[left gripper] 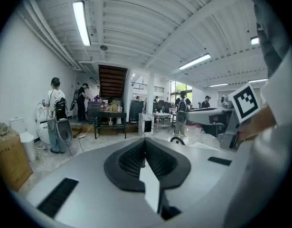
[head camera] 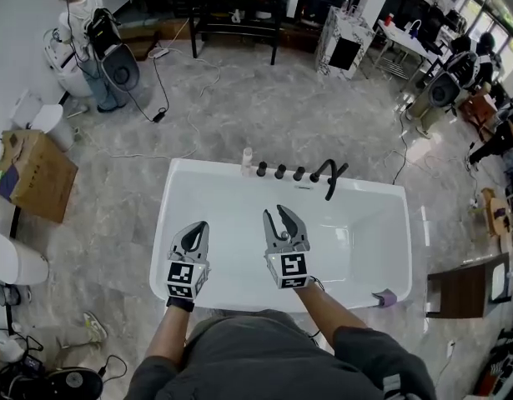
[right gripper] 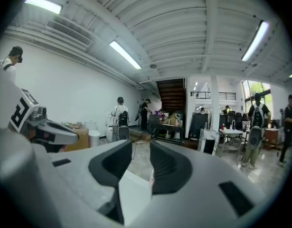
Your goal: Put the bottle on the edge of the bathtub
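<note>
A small pale bottle [head camera: 246, 162] stands upright on the far rim of the white bathtub [head camera: 168, 223], just left of a row of black tap knobs [head camera: 279, 172]. Both grippers hang over the near half of the tub, well short of the bottle. My left gripper [head camera: 197, 226] [left gripper: 145, 141] has its jaws together with nothing in them. To its right, my right gripper [head camera: 277, 213] [right gripper: 141, 151] is open with a narrow gap between the jaws, and nothing is held there. Through that gap only the white tub [right gripper: 131, 189] and the floor show.
A black curved spout [head camera: 329, 176] rises at the tub's far rim. A purple item [head camera: 384, 297] lies on the near right corner. A cardboard box [head camera: 35, 173] and a toilet [head camera: 10, 261] stand left, a wooden stool [head camera: 465, 288] right. Cables cross the floor, and a person [head camera: 85, 36] stands far left.
</note>
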Motion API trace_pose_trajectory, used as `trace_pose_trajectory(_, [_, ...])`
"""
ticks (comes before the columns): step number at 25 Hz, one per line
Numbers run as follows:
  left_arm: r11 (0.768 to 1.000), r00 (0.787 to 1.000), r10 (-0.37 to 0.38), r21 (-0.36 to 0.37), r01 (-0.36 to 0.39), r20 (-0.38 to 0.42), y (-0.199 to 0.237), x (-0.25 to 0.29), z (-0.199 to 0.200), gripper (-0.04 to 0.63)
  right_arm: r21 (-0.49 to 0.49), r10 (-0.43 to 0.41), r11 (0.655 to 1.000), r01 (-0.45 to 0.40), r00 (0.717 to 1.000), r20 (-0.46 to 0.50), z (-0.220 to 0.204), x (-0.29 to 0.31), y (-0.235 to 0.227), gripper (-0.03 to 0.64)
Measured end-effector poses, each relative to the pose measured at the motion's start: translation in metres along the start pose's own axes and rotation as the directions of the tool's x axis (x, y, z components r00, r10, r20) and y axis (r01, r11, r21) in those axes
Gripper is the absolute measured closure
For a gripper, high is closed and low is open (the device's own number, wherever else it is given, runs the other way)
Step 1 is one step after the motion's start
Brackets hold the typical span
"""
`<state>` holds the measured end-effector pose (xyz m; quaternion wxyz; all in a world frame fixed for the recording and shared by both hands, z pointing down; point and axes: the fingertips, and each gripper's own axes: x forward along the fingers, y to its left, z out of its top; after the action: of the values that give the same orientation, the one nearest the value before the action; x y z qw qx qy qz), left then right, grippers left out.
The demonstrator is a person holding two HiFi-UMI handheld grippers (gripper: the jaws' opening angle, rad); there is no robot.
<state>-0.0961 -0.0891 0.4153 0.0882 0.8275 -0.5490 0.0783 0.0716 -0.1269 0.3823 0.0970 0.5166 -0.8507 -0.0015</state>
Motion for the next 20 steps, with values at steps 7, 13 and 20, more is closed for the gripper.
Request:
trace_pose_trajectory(7, [1.000, 0.999, -0.016, 0.015, 0.016, 0.028, -0.005, -0.004, 0.012, 0.597, 0.000, -0.016, 1.000, 0.016, 1.000, 0.001, 0.002, -0.029, 0.004, 0.530])
trace_pose_trajectory(13, [0.999, 0.999, -0.033, 0.022, 0.032, 0.038, -0.014, -0.008, 0.012, 0.597, 0.009, -0.032, 0.999, 0.032, 0.999, 0.007, -0.002, -0.053, 0.009, 0.561])
trace_pose_trajectory(20, [0.999, 0.998, -0.043, 0.028, 0.042, 0.042, -0.019, -0.015, 0.015, 0.597, 0.021, -0.051, 0.999, 0.050, 0.999, 0.006, -0.003, -0.074, 0.011, 0.614])
